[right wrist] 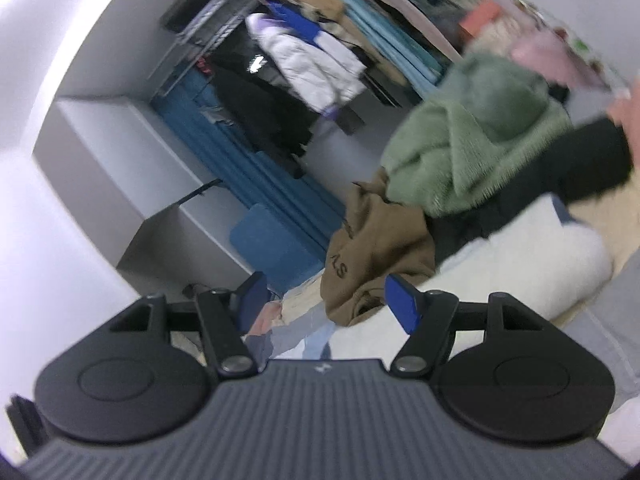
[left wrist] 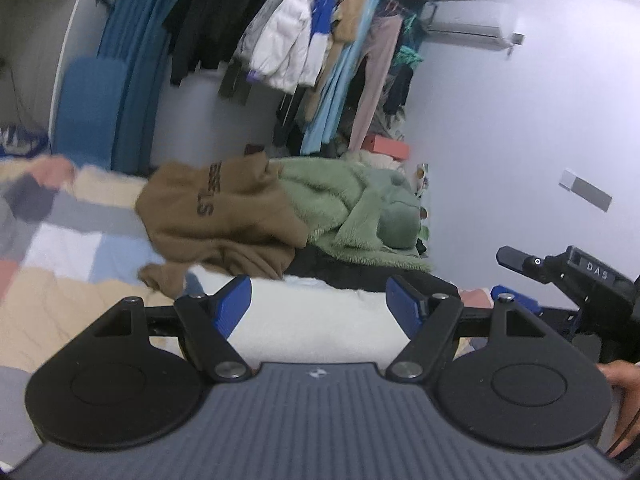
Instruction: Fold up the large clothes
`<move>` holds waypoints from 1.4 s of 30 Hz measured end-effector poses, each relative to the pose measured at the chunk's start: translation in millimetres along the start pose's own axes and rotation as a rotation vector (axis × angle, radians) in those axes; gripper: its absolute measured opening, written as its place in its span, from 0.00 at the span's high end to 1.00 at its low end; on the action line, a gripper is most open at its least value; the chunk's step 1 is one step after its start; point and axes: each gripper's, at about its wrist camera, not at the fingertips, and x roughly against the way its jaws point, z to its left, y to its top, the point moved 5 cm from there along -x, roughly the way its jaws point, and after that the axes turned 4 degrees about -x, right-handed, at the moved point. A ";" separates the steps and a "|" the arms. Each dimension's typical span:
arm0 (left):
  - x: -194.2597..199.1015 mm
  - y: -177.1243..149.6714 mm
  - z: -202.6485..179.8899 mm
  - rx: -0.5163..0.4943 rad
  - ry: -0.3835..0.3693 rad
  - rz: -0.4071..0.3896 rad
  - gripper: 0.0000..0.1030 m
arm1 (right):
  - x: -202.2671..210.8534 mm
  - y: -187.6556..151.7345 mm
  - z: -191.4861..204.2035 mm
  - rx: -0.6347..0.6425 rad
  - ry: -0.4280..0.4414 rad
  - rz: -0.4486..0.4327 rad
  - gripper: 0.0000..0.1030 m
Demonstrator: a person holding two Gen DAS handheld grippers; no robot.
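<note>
Brown fleece first: a brown hoodie [left wrist: 224, 216] lies crumpled on the bed, lettering up, touching a green fleece garment [left wrist: 360, 208] heaped beside it. A black garment [left wrist: 360, 272] lies under the green one's edge, and a white fluffy garment [left wrist: 312, 320] is nearest my left hand-held gripper [left wrist: 320, 308]. All of it sits on a patchwork bedspread [left wrist: 60, 248] in beige, grey, blue and pink blocks.

Left hand-held gripper: jaws spread wide, blue pads well apart, nothing pinched. The white garment shows in the gap but lies below it, on the bed; I see no pad pressing on it. The view is tilted, so I read the wrist as rolled.

Right hand-held gripper [right wrist: 326, 304]: also spread, empty. Through its gap I see the bedspread and the brown hoodie's lower edge. It shows at the right edge of the left view too, held up off the bed.

Judgement: both tools are raised and free of cloth, so no fold is in hand; the pile looks unsorted. I would guess the heap sits at the far side of the bed to leave the near bedspread as folding space.

Behind: a clothes rail [left wrist: 320, 40] crowded with hanging garments, a blue curtain [left wrist: 132, 80], an air conditioner [left wrist: 472, 20] on the wall. A hand [left wrist: 620, 384] shows at the lower right edge of the left view.

Motion blur in the right view; finer detail there I cannot tell.
</note>
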 end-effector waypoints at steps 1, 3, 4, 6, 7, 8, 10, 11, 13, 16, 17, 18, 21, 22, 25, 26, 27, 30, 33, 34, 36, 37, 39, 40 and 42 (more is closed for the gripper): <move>9.8 1.5 -5.8 -0.018 0.003 -0.011 0.24 | 7.6 -1.9 9.0 0.038 -0.011 -0.002 0.33; 31.1 1.8 -13.1 -0.053 0.012 -0.035 0.24 | 18.9 -7.2 25.0 0.120 -0.045 0.007 0.33; 40.7 0.8 -16.0 -0.066 0.016 -0.045 0.23 | 24.6 -11.2 32.6 0.166 -0.062 0.010 0.33; 56.5 -2.2 -19.9 -0.082 0.024 -0.057 0.23 | 37.2 -20.3 43.5 0.233 -0.074 0.001 0.33; 64.5 -4.7 -20.9 -0.088 0.027 -0.062 0.23 | 43.1 -26.4 48.5 0.264 -0.073 -0.003 0.33; 71.6 -7.5 -21.7 -0.095 0.029 -0.067 0.23 | 48.9 -32.0 52.6 0.290 -0.074 -0.006 0.33; 84.5 -13.8 -23.5 -0.113 0.044 -0.073 0.23 | 58.7 -42.6 58.5 0.319 -0.076 -0.011 0.33; 89.9 -17.3 -24.0 -0.122 0.058 -0.074 0.23 | 63.4 -48.0 60.8 0.332 -0.077 -0.013 0.33; 100.3 -25.1 -24.1 -0.139 0.083 -0.076 0.23 | 71.0 -58.5 65.4 0.365 -0.083 -0.017 0.33; 111.5 -37.5 -22.4 -0.154 0.105 -0.072 0.23 | 81.8 -73.4 66.7 0.423 -0.117 -0.023 0.33; 113.5 -41.9 -21.1 -0.157 0.106 -0.070 0.23 | 85.5 -78.5 65.6 0.434 -0.116 -0.022 0.33; 116.4 -46.9 -19.6 -0.156 0.109 -0.067 0.23 | 88.0 -83.7 65.1 0.445 -0.122 -0.017 0.33; 115.7 -58.9 -13.4 -0.138 0.109 -0.062 0.23 | 95.3 -95.6 62.7 0.462 -0.133 -0.016 0.33; 115.0 -62.4 -12.4 -0.131 0.105 -0.057 0.23 | 97.1 -99.0 61.8 0.464 -0.136 -0.015 0.33; 112.6 -70.7 -12.6 -0.143 0.102 -0.049 0.23 | 101.0 -107.3 58.5 0.463 -0.149 -0.013 0.33; 112.4 -73.8 -13.4 -0.153 0.108 -0.049 0.22 | 101.8 -110.2 58.0 0.468 -0.148 -0.008 0.33; 111.1 -77.1 -14.0 -0.163 0.113 -0.049 0.22 | 102.6 -113.0 57.2 0.473 -0.149 -0.004 0.33; 105.5 -86.4 -15.1 -0.175 0.121 -0.041 0.22 | 103.7 -121.4 53.2 0.476 -0.161 0.002 0.33; 99.4 -93.4 -14.0 -0.171 0.118 -0.029 0.22 | 101.4 -131.5 49.8 0.484 -0.173 0.023 0.33; 98.5 -96.1 -13.5 -0.173 0.121 -0.026 0.22 | 100.5 -135.1 49.2 0.491 -0.178 0.030 0.33; 95.4 -99.4 -11.7 -0.172 0.125 -0.022 0.22 | 97.9 -140.8 47.2 0.503 -0.187 0.039 0.33; 94.2 -101.9 -9.8 -0.165 0.126 -0.018 0.22 | 96.7 -143.5 46.6 0.508 -0.192 0.044 0.33; 91.0 -104.7 -6.3 -0.157 0.127 -0.013 0.21 | 93.7 -149.2 45.3 0.517 -0.198 0.054 0.33; 89.5 -107.0 -5.1 -0.159 0.131 -0.010 0.21 | 91.9 -152.4 44.7 0.522 -0.202 0.060 0.33; 86.5 -110.6 -3.4 -0.171 0.142 -0.003 0.21 | 88.9 -157.0 43.4 0.527 -0.210 0.067 0.33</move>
